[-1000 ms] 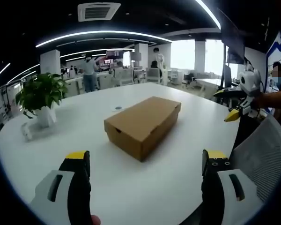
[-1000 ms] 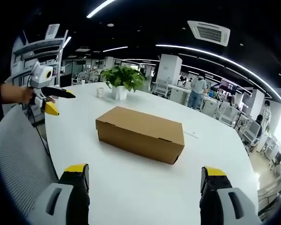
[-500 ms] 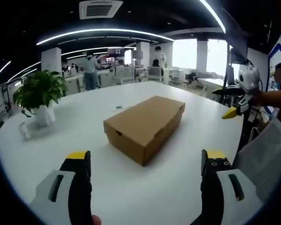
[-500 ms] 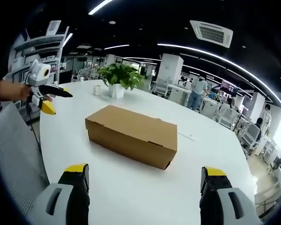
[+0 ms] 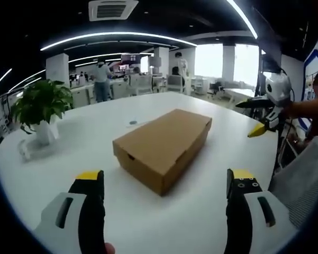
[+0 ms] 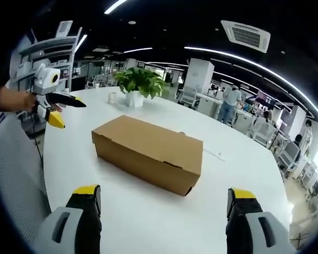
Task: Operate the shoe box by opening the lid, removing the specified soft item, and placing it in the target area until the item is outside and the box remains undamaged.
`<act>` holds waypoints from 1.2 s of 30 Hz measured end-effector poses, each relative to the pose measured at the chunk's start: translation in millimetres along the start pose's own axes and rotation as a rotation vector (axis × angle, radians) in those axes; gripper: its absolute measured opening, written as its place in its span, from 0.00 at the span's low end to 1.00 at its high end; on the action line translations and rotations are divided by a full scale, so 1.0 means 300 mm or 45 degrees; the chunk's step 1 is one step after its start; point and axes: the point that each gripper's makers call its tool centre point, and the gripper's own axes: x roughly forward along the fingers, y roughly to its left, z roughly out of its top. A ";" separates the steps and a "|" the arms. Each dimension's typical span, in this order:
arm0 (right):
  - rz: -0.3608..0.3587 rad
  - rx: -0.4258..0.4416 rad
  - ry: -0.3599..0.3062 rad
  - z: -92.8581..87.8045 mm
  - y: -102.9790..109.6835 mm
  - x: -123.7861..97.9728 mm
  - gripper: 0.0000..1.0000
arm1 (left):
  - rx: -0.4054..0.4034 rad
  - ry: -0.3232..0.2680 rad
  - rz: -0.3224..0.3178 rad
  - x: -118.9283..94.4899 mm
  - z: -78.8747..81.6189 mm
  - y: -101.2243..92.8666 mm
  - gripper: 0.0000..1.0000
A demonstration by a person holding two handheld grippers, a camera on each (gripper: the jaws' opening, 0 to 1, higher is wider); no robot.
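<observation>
Shoe box (image 5: 161, 143), lid closed, lies mid-table on the white table (image 5: 95, 132), well in from every edge. Left gripper (image 5: 164, 182) and right gripper (image 6: 161, 198) both stand wide open, holding nothing.

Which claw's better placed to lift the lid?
Probably right: the shoe box presents a long side with lid-tab slots toward the right claw. The left claw faces a short end. Both are open.

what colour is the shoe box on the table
Plain brown cardboard shoe box, lid shut, no print visible; it shows best in the right gripper view.
</observation>
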 end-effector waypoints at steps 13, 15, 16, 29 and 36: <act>0.066 -0.017 -0.015 0.006 -0.051 0.110 0.98 | -0.023 0.022 -0.014 0.055 -0.026 -0.004 0.93; 0.076 -0.024 -0.014 0.008 -0.056 0.125 0.98 | -0.036 0.015 -0.017 0.064 -0.021 -0.006 0.93; 0.079 -0.026 -0.012 0.008 -0.057 0.128 0.98 | -0.037 0.023 -0.012 0.073 -0.021 -0.004 0.93; 0.167 -0.011 0.039 -0.012 -0.079 0.244 0.95 | -0.030 0.037 -0.031 0.147 -0.009 -0.029 0.90; 0.179 -0.011 0.080 -0.020 -0.096 0.292 0.94 | -0.022 0.068 -0.040 0.185 -0.032 -0.037 0.89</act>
